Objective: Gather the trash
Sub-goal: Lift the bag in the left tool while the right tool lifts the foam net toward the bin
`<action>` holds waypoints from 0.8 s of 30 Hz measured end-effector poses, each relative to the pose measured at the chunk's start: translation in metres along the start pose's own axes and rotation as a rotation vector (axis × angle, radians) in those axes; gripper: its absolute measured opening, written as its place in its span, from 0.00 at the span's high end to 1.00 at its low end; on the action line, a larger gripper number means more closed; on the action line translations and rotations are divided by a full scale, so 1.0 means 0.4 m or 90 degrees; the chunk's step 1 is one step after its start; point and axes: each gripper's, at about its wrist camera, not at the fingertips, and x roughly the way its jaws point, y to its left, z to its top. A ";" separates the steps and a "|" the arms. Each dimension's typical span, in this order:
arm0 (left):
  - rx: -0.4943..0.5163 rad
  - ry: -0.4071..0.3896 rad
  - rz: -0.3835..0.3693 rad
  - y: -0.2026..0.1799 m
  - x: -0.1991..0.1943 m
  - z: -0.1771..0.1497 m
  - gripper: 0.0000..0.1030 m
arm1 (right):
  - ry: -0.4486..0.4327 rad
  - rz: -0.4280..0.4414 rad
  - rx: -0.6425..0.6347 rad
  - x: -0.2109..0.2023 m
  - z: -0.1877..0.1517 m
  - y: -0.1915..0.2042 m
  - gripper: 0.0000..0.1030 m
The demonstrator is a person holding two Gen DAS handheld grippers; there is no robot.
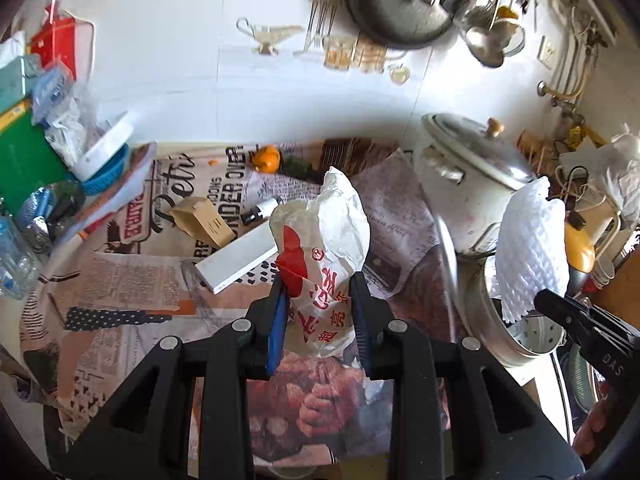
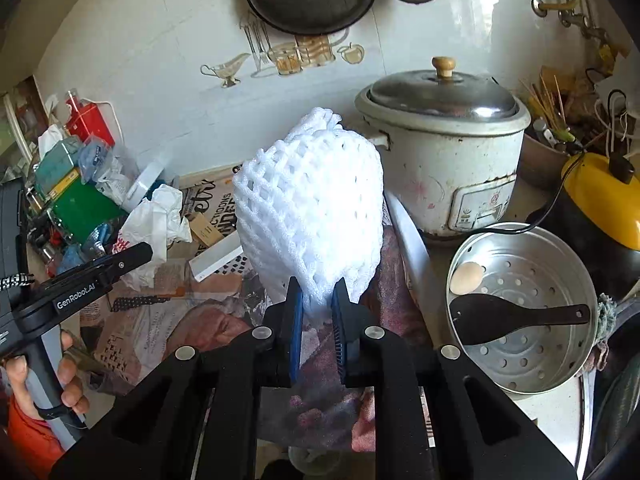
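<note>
1. The left gripper (image 1: 320, 300) has its jaws partly closed, pinching a crumpled white plastic bag (image 1: 320, 232) with red print that stands up between the pads.
2. The right gripper (image 2: 318, 300) has its jaws nearly shut, clamped on a white foam net (image 2: 310, 204) that rises above the fingertips.
3. Beyond both lies a newspaper-covered counter (image 1: 132, 280).
4. Right of the right gripper sit a rice cooker (image 2: 444, 152) and a steamer insert (image 2: 524, 304).
</note>
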 end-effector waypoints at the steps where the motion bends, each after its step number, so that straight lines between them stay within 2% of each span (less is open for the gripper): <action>1: 0.002 -0.009 0.001 -0.002 -0.027 -0.004 0.71 | -0.008 0.003 -0.002 -0.017 -0.001 0.006 0.88; 7: 0.003 -0.038 -0.014 0.018 -0.158 -0.043 0.71 | -0.036 0.016 -0.007 -0.099 -0.035 0.064 0.88; 12: 0.018 -0.050 -0.032 0.054 -0.245 -0.098 0.72 | -0.054 0.009 -0.006 -0.157 -0.095 0.121 0.88; 16: 0.036 -0.054 -0.053 0.097 -0.325 -0.167 0.72 | -0.068 -0.012 -0.003 -0.208 -0.162 0.191 0.88; 24: 0.059 -0.043 -0.061 0.190 -0.475 -0.330 0.71 | -0.080 -0.028 0.021 -0.297 -0.321 0.332 0.88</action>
